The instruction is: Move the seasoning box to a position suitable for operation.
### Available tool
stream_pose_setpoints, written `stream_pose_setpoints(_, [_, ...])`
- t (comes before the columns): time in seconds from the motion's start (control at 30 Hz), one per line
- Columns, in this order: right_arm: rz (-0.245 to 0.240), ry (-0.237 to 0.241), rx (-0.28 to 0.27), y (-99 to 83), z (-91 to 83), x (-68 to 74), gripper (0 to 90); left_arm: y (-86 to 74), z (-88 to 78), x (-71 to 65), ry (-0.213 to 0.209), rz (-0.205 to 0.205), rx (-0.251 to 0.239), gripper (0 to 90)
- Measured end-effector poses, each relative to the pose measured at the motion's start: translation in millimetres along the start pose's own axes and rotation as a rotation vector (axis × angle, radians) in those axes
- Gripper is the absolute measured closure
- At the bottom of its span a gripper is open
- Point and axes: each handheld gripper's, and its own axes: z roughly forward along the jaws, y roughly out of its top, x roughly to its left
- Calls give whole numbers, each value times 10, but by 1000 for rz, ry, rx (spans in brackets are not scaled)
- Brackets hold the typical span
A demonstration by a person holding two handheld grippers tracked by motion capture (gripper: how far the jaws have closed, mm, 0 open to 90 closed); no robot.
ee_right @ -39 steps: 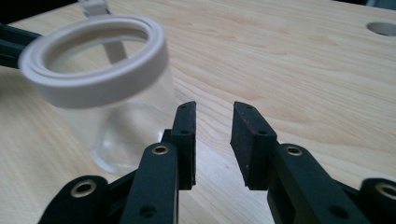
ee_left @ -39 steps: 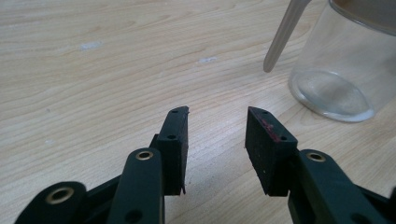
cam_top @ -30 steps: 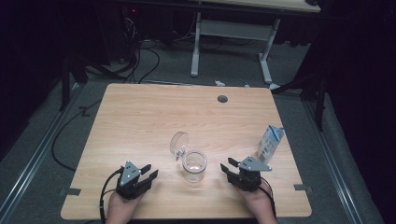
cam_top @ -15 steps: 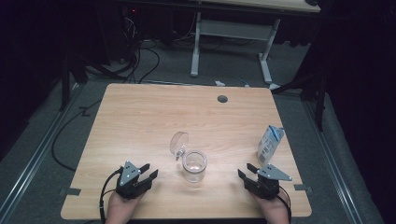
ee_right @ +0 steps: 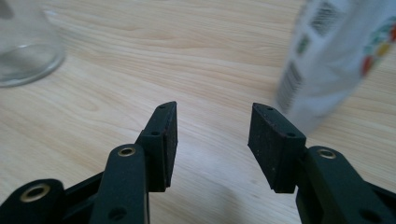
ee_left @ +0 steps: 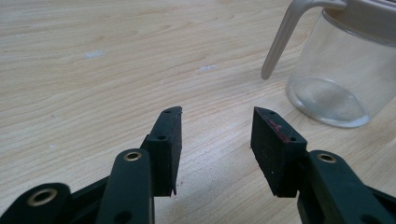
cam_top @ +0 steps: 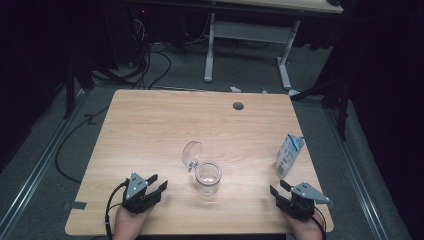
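Note:
A clear glass jar [cam_top: 208, 177] stands at the table's front middle, its hinged lid [cam_top: 191, 153] tipped open to the back left. To its right stands a white and blue carton [cam_top: 289, 156], upright. My left gripper [cam_top: 156, 186] rests left of the jar, open; its jaws have just been opening with nothing between them. In the left gripper view the jar [ee_left: 341, 79] sits ahead to the right of the gripper [ee_left: 217, 126]. My right gripper [cam_top: 279, 188] is open near the front right corner, its jaws having just widened, empty. The carton [ee_right: 336, 60] looms just ahead and right of the gripper [ee_right: 212, 121].
The wooden table [cam_top: 150, 125] has a round cable hole [cam_top: 238, 106] near its far edge. Beyond it stands another desk's white frame [cam_top: 210, 45], with cables on the floor [cam_top: 150, 70]. The carton is close to the table's right edge.
My right gripper has moved rightwards, from beside the jar to the front right corner in front of the carton. The left gripper has stayed put, its jaws slightly wider.

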Motion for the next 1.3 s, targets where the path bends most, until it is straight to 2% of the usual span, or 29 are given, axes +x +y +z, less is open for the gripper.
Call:
stream_pose_setpoints(0.03, [14, -22, -4, -9, -31, -63, 519, -8, 7, 8, -4, -13, 1, 535])
stream_pose_setpoints(0.13, [32, -37, -14, -10, -53, -125, 505, -7, 8, 13, -4, -19, -1, 536])
stream_pose_setpoints(0.17, [44, -58, -25, -9, -64, -165, 488, -3, 3, 12, -4, -21, -7, 536])
stream_pose_setpoints(0.43, [50, -72, -40, 94, -24, -221, 419, 8, -9, -16, -5, -12, -17, 535])
stream_pose_setpoints(0.53, [48, -100, -45, 164, 19, -240, 392, 14, -4, -19, -6, 0, -18, 533])
stream_pose_setpoints(0.67, [96, -114, -52, 280, 107, -332, 387, 1, -15, -7, -12, -26, -22, 535])
stream_pose_setpoints(0.8, [84, -170, -65, 437, 192, -398, 438, 2, -17, -37, -8, -10, -21, 533])
stream_pose_setpoints(0.83, [81, -191, -67, 474, 227, -434, 476, 6, -22, -43, -6, -4, -19, 533])
stream_pose_setpoints(1.03, [75, -192, -78, 463, 244, -467, 576, -2, -33, -54, 12, 0, -19, 533])
stream_pose_setpoints(1.3, [54, -186, -89, 440, 156, -477, 763, -1, -34, -63, 7, 3, -20, 532])
